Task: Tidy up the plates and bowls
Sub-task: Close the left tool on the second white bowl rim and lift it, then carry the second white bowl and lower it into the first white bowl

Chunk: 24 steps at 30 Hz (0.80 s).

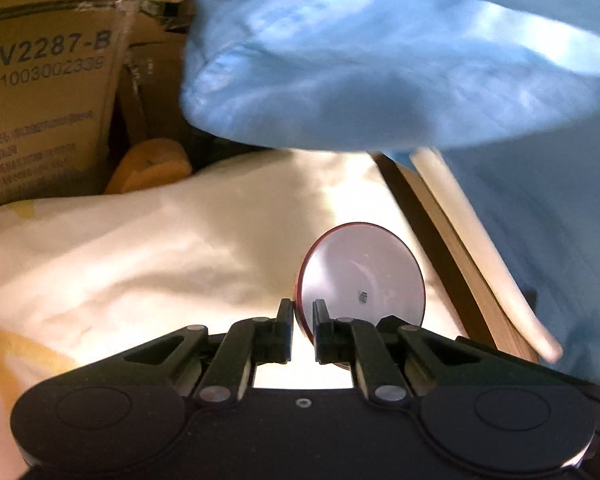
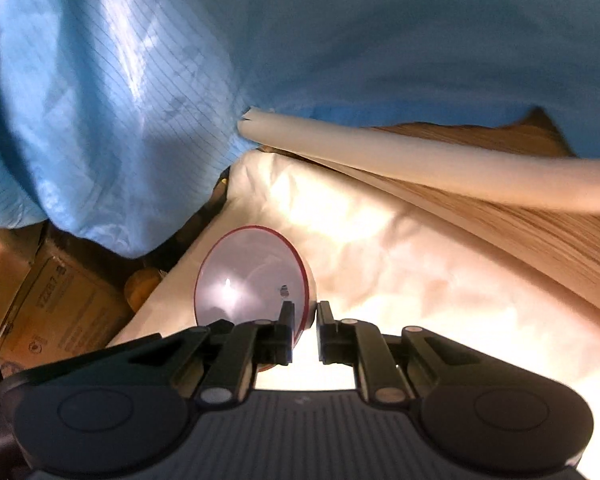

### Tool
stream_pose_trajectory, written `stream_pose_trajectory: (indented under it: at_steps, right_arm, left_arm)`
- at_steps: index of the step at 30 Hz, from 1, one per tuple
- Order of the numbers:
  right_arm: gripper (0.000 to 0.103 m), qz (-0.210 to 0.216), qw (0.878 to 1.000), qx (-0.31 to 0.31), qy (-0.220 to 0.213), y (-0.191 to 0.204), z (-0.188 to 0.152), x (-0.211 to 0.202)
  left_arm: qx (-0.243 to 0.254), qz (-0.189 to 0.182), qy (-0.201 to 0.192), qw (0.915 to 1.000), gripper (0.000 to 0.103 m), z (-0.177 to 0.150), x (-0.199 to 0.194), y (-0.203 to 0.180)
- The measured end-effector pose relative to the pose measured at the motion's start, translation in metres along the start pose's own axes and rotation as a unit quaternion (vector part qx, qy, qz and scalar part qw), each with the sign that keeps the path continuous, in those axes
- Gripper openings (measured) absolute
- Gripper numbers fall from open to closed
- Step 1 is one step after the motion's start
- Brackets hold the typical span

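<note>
A: 2 grippers, 2 dishes. Left gripper (image 1: 302,314) is clamped on the rim of a small red-edged plate (image 1: 362,276), which stands on edge and fans out toward 1 o'clock from the fingertips, above the white cloth (image 1: 160,248).

B: And the right one?

A: Mirror image. Right gripper (image 2: 305,316) pinches a second red-rimmed plate (image 2: 252,276), its face leaning toward 11 o'clock in that view. Both look lifted off the cloth, though I can't be sure about contact at the bottom edge.

B: Fingers fully shut?

A: Shut down onto the rims, with only the plate wall between the pads in each.

B: Handling notes?

A: My read: stiff, glossy, probably ceramic or melamine, so light but slick, and chippable if the 2 get knocked together. A rim pinch leaves the whole disc hanging off 1 point, so it could swing or slip. Better to keep the hold deep on the rim and avoid fast wrist rolls.

B: Surroundings?

A: Blue sleeve (image 1: 380,72) fills 12 o'clock in both views, cardboard box (image 1: 44,100) sits at 10 o'clock in the left view, and a rolled white sheet (image 2: 440,164) lies on the wooden tabletop (image 2: 540,240) at 2 o'clock in the right view.
</note>
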State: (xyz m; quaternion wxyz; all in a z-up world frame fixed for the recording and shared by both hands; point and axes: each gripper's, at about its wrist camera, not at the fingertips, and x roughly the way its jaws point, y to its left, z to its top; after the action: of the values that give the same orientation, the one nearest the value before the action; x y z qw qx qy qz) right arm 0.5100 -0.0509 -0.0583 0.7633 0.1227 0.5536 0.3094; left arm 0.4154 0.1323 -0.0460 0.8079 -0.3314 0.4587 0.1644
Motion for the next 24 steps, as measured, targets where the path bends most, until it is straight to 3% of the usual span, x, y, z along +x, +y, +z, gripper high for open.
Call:
stream_pose_trajectory:
  at_steps: [13,24]
  right_arm:
    - [0.012,-0.027,0.998,0.041,-0.048,-0.035,-0.061,-0.087]
    - [0.012,-0.060,0.988,0.091,-0.110,-0.063,-0.122,-0.179]
  left_arm:
    - [0.091,-0.054,0.043,0.9935,0.009,-0.056,-0.033,-0.036]
    - [0.180,-0.113,0.069,0.9747,0.008,-0.107,-0.080,-0.086]
